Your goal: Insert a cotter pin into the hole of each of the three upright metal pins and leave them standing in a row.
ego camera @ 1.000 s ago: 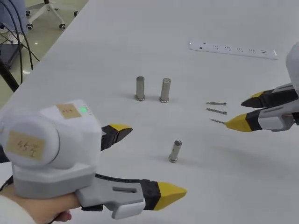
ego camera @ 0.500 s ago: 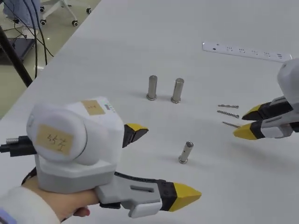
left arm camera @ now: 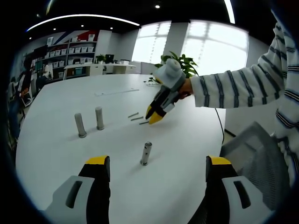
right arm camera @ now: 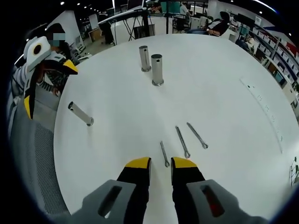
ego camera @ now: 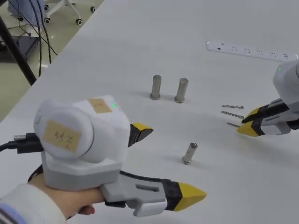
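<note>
Two metal pins (ego camera: 155,87) (ego camera: 181,90) stand upright side by side; they also show in the right gripper view (right arm camera: 144,58) (right arm camera: 157,69). A third metal pin (ego camera: 189,153) stands alone nearer to me, looking slightly tilted. Three cotter pins (ego camera: 232,107) (ego camera: 232,114) (ego camera: 232,124) lie flat to the right. My right gripper (ego camera: 246,122) is low over the table, jaws narrowed to a small gap, and the nearest cotter pin (right arm camera: 164,153) has its end between the tips (right arm camera: 162,162). My left gripper (ego camera: 168,163) hangs wide open and holds nothing, and the third pin (left arm camera: 146,153) is ahead of it.
A white power strip (ego camera: 252,51) lies at the far right of the white table (ego camera: 117,56). Off the table's left edge are cables and office chairs. A person's striped sleeve (left arm camera: 243,88) holds the right gripper (left arm camera: 154,114).
The right gripper's jaws have narrowed and dropped toward the nearest cotter pin. The left gripper stays open; its shift in the picture follows the camera.
</note>
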A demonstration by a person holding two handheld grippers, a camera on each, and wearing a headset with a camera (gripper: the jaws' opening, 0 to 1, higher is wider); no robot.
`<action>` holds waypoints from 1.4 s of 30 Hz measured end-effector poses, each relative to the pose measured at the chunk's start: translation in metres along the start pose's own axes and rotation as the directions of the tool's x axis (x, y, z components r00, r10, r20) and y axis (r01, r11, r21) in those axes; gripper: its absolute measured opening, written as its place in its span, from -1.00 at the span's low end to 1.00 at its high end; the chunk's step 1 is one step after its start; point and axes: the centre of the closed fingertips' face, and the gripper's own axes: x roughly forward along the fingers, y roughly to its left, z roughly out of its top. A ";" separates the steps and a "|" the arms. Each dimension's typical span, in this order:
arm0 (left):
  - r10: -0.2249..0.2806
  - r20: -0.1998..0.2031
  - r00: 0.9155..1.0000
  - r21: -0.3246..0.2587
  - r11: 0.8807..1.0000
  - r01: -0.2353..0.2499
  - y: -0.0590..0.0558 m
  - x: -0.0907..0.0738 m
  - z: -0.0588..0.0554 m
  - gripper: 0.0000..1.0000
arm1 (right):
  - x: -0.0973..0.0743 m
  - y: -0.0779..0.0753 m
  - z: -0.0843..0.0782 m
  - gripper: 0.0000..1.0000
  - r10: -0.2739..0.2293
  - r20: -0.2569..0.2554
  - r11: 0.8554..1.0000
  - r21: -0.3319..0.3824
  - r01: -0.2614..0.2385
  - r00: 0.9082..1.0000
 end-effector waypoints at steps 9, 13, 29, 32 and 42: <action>-0.004 -0.004 1.000 -0.003 1.000 0.004 0.000 0.000 0.000 0.63 | 0.005 -0.004 -0.001 -0.83 0.002 0.001 1.000 0.024 -0.002 1.000; 0.019 -0.006 1.000 -0.019 1.000 -0.019 0.006 -0.001 -0.001 0.64 | 0.006 -0.005 0.001 -0.91 -0.012 -0.005 1.000 0.004 0.012 1.000; 0.009 0.001 1.000 -0.014 1.000 -0.009 0.004 -0.001 0.003 0.61 | 0.007 -0.010 -0.001 -1.00 -0.049 -0.049 0.996 -0.076 0.045 0.998; 0.005 -0.001 1.000 -0.017 1.000 -0.005 0.003 0.000 0.003 0.60 | 0.007 -0.010 -0.001 -1.00 -0.055 -0.044 0.996 -0.069 0.051 0.998; -0.002 -0.001 1.000 -0.020 1.000 0.002 0.000 0.000 0.004 0.59 | 0.000 -0.007 0.003 -1.00 -0.066 -0.009 0.997 -0.032 0.066 0.998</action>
